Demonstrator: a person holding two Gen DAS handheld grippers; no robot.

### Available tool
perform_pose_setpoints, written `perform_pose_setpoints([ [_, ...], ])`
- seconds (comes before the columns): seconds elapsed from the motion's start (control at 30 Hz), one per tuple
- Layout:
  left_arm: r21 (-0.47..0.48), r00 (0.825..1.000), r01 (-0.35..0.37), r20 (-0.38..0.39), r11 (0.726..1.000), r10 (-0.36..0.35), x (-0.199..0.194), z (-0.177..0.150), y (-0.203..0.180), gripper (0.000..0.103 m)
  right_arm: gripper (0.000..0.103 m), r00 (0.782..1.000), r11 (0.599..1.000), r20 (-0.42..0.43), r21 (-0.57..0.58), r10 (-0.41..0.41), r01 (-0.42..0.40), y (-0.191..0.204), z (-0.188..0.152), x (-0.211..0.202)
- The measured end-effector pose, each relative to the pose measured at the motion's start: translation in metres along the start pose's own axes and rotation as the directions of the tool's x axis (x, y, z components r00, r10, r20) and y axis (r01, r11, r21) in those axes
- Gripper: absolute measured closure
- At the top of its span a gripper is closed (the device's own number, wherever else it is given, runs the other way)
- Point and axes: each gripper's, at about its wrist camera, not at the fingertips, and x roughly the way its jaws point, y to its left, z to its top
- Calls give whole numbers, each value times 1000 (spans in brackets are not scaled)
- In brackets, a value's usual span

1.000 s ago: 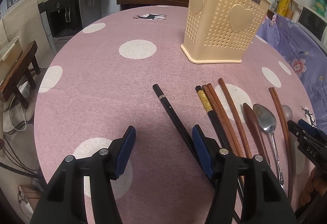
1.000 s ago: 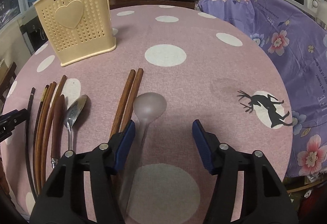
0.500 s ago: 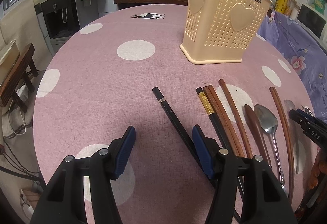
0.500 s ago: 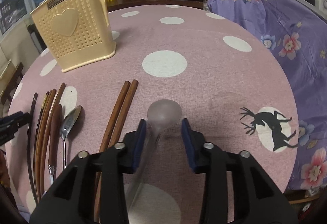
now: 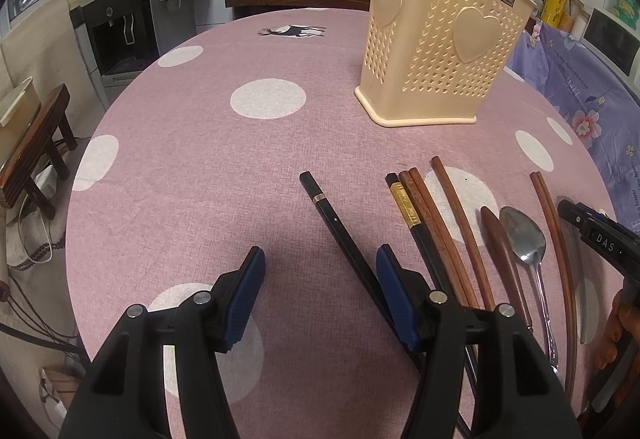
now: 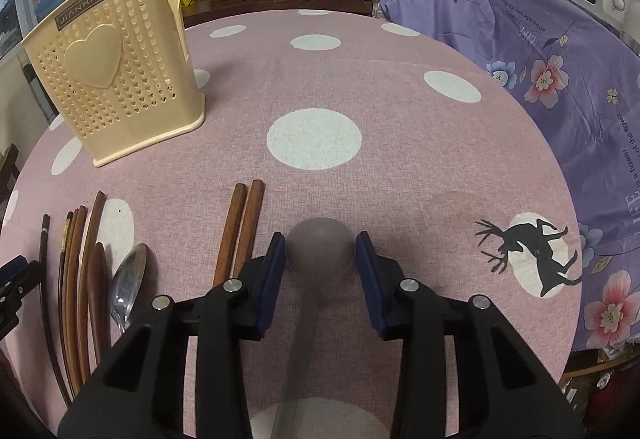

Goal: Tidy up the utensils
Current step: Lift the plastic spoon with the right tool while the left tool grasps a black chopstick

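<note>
Our right tongs [image 6: 320, 255] are closing on the bowl of a frosted spoon [image 6: 320, 249] — pads at its sides, full contact we cannot confirm. Our left tongs [image 5: 320, 287] stand apart, empty, over the cloth [image 5: 180, 167]. Nothing looks stowed yet: chopsticks [image 5: 424, 219] and a steel spoon [image 5: 524, 235] lie near the holder [image 5: 436, 47]. We judge the task barely begun. Round table, kitchen clutter behind.

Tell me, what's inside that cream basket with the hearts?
Nothing can be made out inside the cream utensil holder: neither view looks down into its open top, and its perforated walls hide whatever is inside. The chopsticks and spoons all lie on the tablecloth outside it.
</note>
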Motion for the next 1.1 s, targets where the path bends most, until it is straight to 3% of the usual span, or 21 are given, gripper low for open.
perform_pose_setpoints([
  [0.23,1,1000,-3,-5,1000,3,1,1,0,45,66,995,995,28,12,94,-94,-7,1,-6],
  [0.6,-12,998,29,-51,999,-30,7,12,0,47,66,942,985,290,-20,168,-169,-21,5,-85],
  [0.87,58,997,-23,-77,998,27,19,26,-15,72,66,922,987,351,-58,161,-150,-19,-7,-111],
  [1.1,86,996,-34,-85,996,41,26,36,-26,84,66,921,983,345,-48,181,-175,-20,-8,-114],
])
